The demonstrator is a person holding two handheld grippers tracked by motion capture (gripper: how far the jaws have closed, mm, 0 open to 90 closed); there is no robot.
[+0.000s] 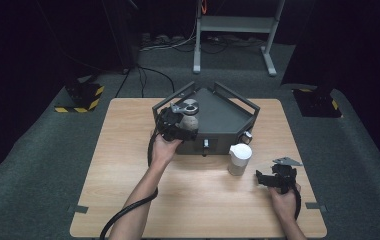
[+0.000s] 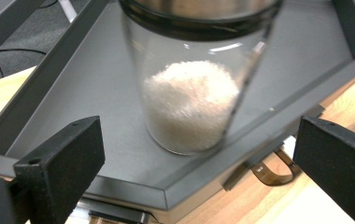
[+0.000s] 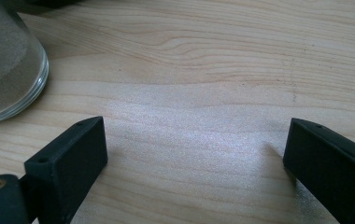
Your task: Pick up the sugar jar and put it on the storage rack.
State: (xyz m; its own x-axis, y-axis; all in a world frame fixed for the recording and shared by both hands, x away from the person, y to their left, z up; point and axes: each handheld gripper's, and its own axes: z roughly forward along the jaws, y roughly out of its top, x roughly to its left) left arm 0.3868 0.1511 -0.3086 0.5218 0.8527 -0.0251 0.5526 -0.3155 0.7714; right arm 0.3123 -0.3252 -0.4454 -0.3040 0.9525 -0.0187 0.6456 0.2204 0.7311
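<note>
Wooden table (image 1: 128, 165), left gripper (image 2: 199, 154) jaws wide before sugar jar (image 2: 192, 93) on grey tray (image 2: 101, 84), right gripper (image 3: 194, 154) jaws wide, empty.

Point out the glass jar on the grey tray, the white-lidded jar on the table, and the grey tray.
glass jar (image 2: 189, 107), left gripper view, on its white contents.
white-lidded jar (image 1: 239, 159), high view, on its body.
grey tray (image 2: 91, 88), left gripper view, on its bare floor.

**Bright table, dark room**

The high view shows a lit wooden table (image 1: 198, 200) ringed by near-black surroundings; light falls from above, shadows short. In the left gripper view the glass jar (image 2: 192, 93) is soft with blur and carries a thin glare streak. The right gripper view shows a pale sheen on sharp wood grain.
</note>
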